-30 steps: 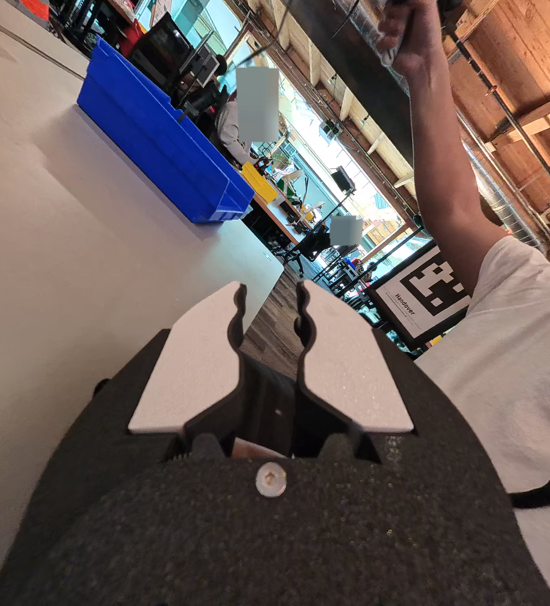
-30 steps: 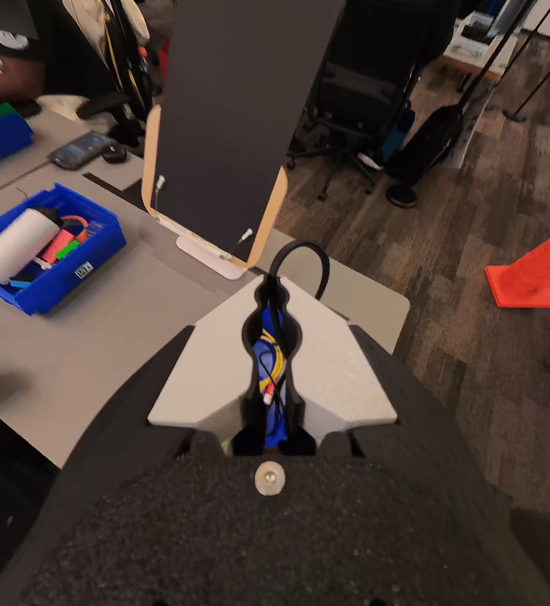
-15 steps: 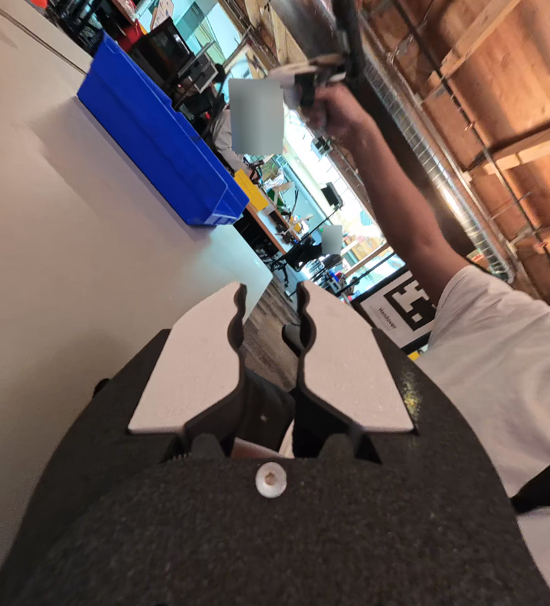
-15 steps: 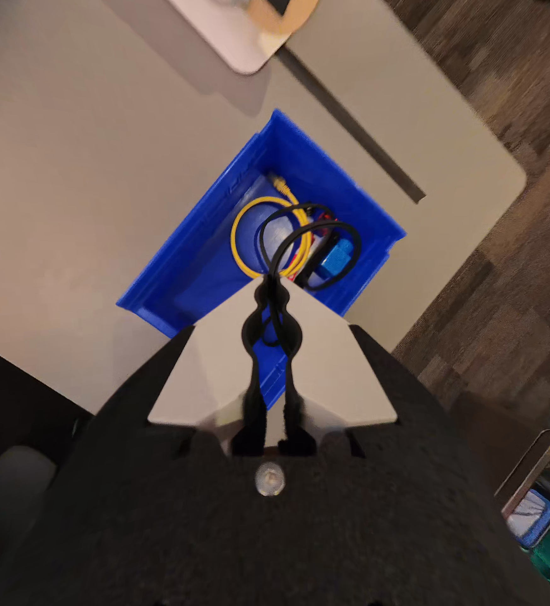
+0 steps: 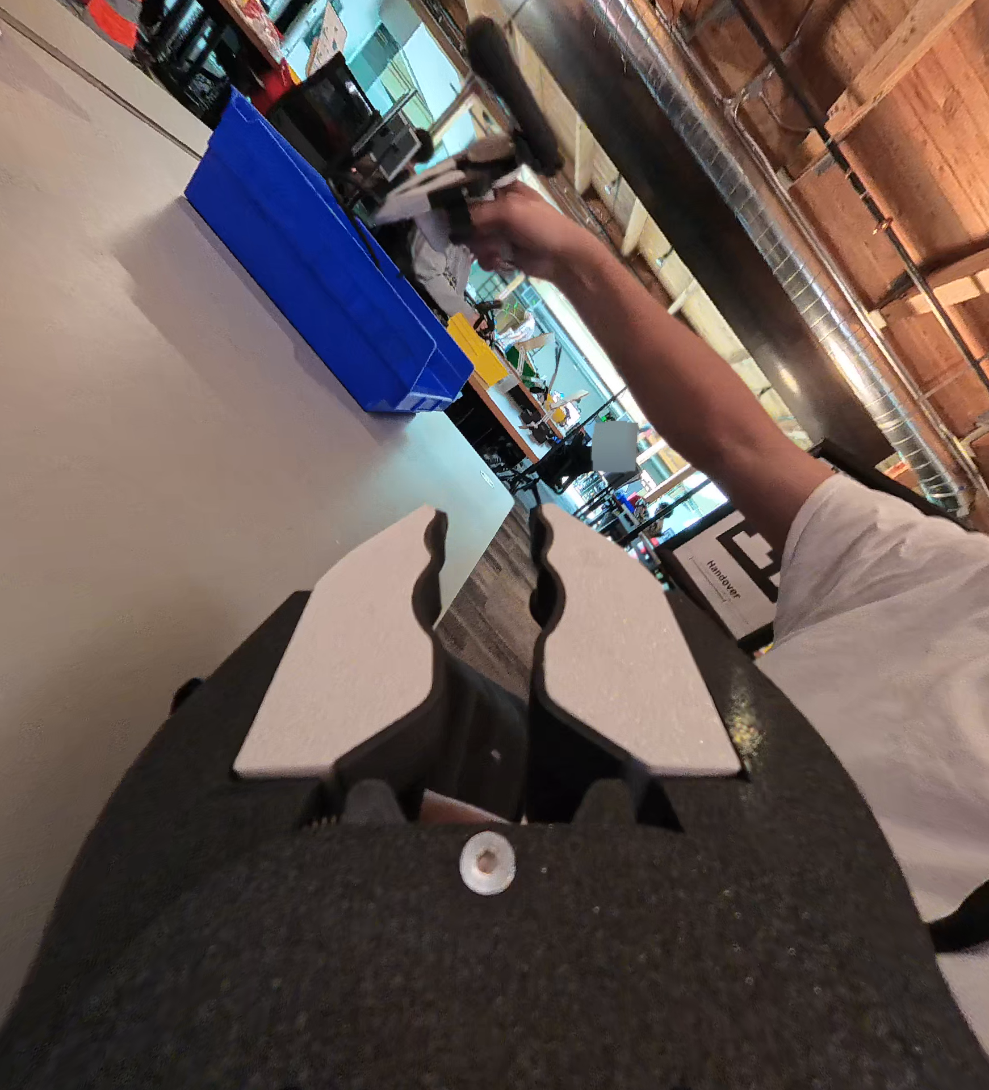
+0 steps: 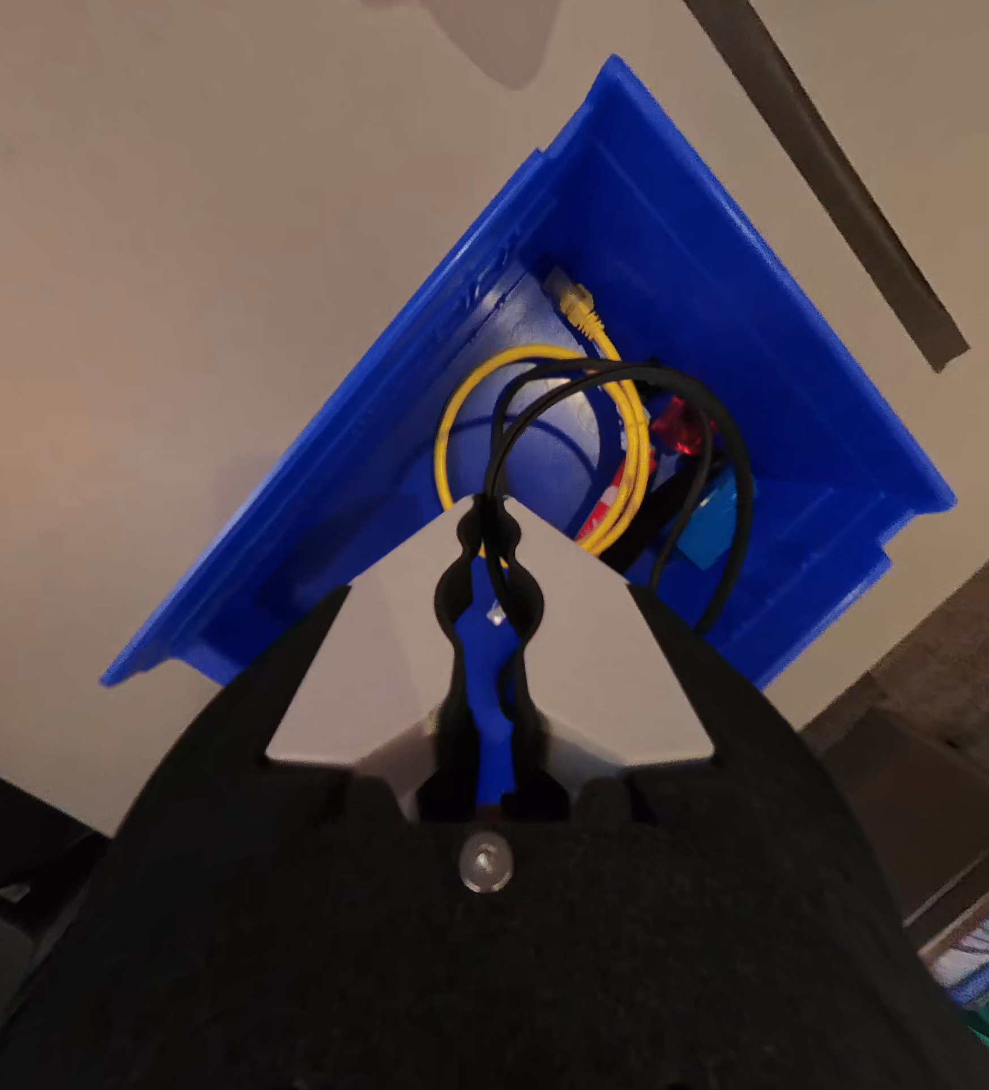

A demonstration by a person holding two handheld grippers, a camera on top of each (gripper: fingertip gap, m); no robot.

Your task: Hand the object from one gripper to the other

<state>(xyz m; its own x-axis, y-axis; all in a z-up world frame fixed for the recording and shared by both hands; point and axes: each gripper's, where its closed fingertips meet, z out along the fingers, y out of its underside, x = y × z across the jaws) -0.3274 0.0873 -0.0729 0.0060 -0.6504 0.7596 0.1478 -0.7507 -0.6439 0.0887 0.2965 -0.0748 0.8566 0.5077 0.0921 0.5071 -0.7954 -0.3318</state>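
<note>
Between the closed tips of the right claw (image 6: 489, 507), a black cable (image 6: 628, 377) is pinched; its loops arch forward and hang over the open top of a blue bin (image 6: 716, 283). The claw is clamped on the cable at the very tips, with the wavy inner edges behind them showing a narrow gap. Directly below the cable, inside the bin, lie a coiled yellow network cable (image 6: 462, 413) with its plug toward the far wall, a red translucent piece (image 6: 681, 427), and a light blue block (image 6: 710, 525) toward the bin's right-hand end. Whether the black cable touches any of these cannot be told from the right wrist view. The bin rests on a pale worktop (image 6: 185, 236), near a corner of it, with a dark seam (image 6: 822, 177) running across the surface beyond the bin.

From the left wrist view, the left claw (image 5: 487, 519) is held low beside the worktop edge, its two pale fingers (image 5: 356, 649) apart with nothing between them. Farther off, the person's arm (image 5: 687, 389) reaches out over the bin, the hand (image 5: 516, 230) gripping the right claw's handle, blurred. A white sleeve (image 5: 893, 649) fills the right side. A framed board with a black-and-white marker (image 5: 734, 566) stands beyond the worktop corner.
</note>
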